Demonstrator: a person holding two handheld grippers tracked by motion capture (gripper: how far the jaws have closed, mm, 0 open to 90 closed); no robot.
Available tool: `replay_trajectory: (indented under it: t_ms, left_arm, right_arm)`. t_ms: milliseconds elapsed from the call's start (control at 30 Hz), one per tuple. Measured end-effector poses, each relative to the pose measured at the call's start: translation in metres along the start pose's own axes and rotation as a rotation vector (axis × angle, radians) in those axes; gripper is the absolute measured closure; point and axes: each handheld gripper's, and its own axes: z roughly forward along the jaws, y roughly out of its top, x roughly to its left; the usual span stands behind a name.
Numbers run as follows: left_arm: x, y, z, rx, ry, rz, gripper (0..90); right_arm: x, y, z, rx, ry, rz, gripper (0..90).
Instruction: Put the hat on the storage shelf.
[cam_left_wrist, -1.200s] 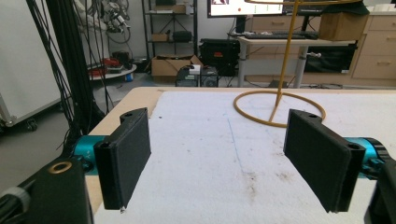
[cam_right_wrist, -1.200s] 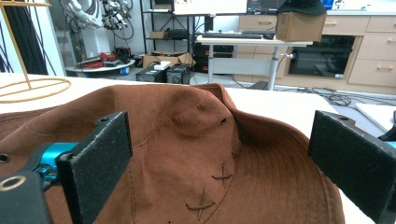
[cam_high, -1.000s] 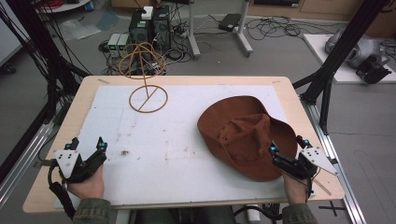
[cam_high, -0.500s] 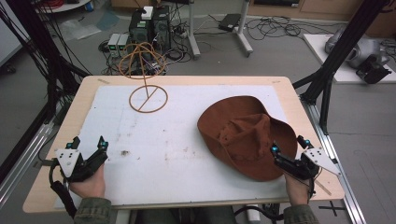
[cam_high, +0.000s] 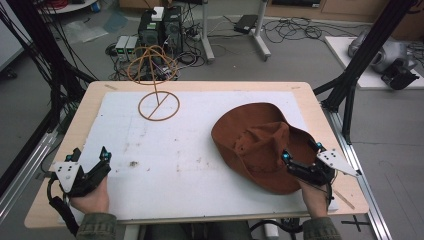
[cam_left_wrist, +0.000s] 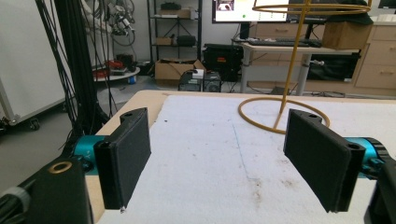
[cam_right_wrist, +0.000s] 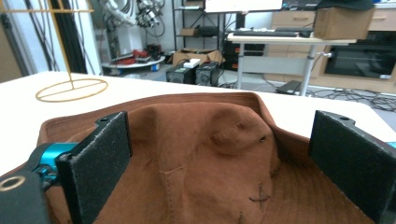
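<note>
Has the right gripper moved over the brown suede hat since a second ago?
Barely. The right gripper stays at the near right brim of the brown suede hat, jaws open, perhaps a touch nearer the table's front edge. The hat has not shifted.

Pale wooden desk (cam_high: 200, 86) under a white stained mat (cam_high: 200, 150), thin golden wire stand with a ring base (cam_high: 158, 105) at its far side

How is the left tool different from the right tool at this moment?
The left tool hovers over the bare white mat; the right tool hovers over the brown hat. The left tool faces the wire stand; the right tool faces the hat's crown. Both are open and hold nothing.
</note>
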Motion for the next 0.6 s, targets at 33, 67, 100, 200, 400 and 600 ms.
replay_trajectory:
  t_ms: [33, 67, 100, 200, 400, 600]
  left_arm:
    - [0.001, 0.0, 0.0, 0.004, 0.0, 0.0, 23.2]
    - [0.001, 0.0, -0.001, 0.005, 0.002, -0.001, 23.2]
    - [0.002, 0.0, -0.001, 0.003, 0.003, -0.002, 23.2]
    - [0.003, 0.0, -0.002, 0.003, 0.004, -0.002, 23.2]
    - [0.005, -0.001, -0.004, 0.007, 0.006, -0.003, 23.2]
    - [0.006, -0.001, -0.005, 0.007, 0.009, -0.003, 23.2]
  right_arm:
    - [0.0, 0.001, 0.002, 0.01, 0.011, -0.016, 5.5]
    - [0.001, 0.001, 0.003, 0.015, 0.014, -0.026, 5.5]
    - [0.002, 0.001, 0.004, 0.02, 0.015, -0.031, 5.5]
    - [0.004, 0.005, 0.007, 0.027, 0.021, -0.059, 5.5]
    - [0.005, 0.009, 0.019, 0.063, 0.054, -0.056, 5.5]
    - [0.009, 0.005, 0.036, 0.171, 0.092, -0.1, 5.5]
